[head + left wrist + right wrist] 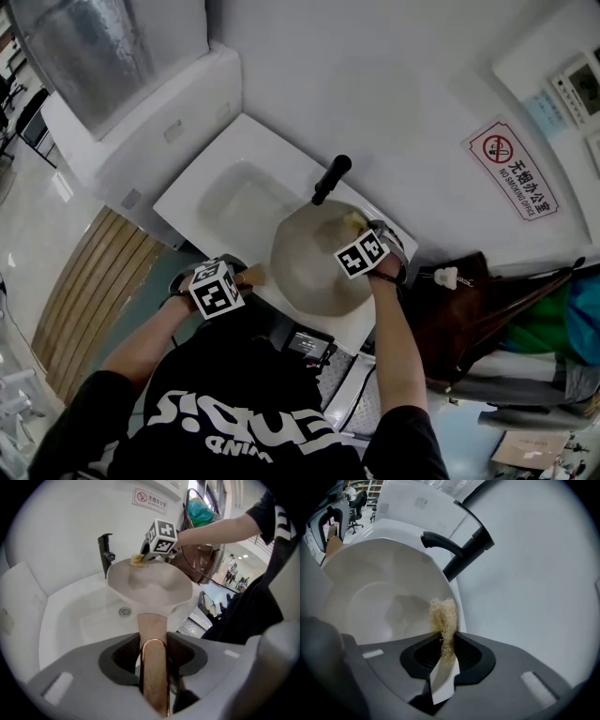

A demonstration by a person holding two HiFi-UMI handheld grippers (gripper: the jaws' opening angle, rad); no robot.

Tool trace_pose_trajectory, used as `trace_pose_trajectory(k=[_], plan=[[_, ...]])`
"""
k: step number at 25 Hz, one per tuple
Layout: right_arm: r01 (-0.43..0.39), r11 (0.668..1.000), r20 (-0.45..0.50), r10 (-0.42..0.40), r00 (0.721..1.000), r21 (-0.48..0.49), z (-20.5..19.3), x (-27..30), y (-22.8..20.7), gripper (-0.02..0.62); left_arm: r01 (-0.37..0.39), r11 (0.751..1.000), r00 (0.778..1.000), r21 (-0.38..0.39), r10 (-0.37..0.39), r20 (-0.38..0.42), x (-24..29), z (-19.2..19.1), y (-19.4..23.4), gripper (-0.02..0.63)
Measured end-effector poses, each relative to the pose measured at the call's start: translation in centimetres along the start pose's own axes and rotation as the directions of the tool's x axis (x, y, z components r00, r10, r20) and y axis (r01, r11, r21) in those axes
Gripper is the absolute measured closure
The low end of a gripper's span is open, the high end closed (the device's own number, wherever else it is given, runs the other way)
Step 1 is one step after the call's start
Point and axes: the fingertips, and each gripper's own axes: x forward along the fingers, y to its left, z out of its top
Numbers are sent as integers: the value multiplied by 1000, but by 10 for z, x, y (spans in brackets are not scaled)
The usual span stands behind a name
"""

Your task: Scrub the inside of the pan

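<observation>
A beige pan [309, 267] is held tilted over the white sink [202, 183]. Its wooden handle [153, 672] runs between my left gripper's [153, 649] jaws, which are shut on it; the pan's bowl [150, 585] opens away from them. The left gripper [236, 281] sits at the sink's near edge. My right gripper [443, 649] is shut on a pale fibrous scrubber [443, 620], whose tuft rests against the pan's inner wall [379, 602] near the far rim. From above, the right gripper [364, 240] and scrubber [353, 222] are at the pan's far right rim.
A black faucet [331, 178] stands just behind the pan, close to the scrubber. The sink drain [124, 612] lies below the pan. A brown bag [459, 309] and clutter sit to the right, against a white wall with a no-smoking sign [511, 169].
</observation>
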Motion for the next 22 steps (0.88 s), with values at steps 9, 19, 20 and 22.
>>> trace_pose_trajectory(k=[9, 19, 20, 22], plan=[[-61, 998, -53, 59, 997, -35, -43, -22, 7, 522, -9, 1000, 1000, -22, 9, -1, 1, 0, -1, 437], [-206, 975, -100, 197, 975, -88, -77, -47, 51, 522, -15, 999, 1000, -36, 15, -1, 2, 1, -4, 439], [-221, 971, -103, 212, 972, -89, -81, -49, 57, 522, -15, 999, 1000, -38, 15, 0, 2, 0, -4, 439], [-248, 964, -107, 238, 965, -95, -87, -55, 70, 522, -15, 999, 1000, -39, 15, 0, 2, 1, -4, 439]])
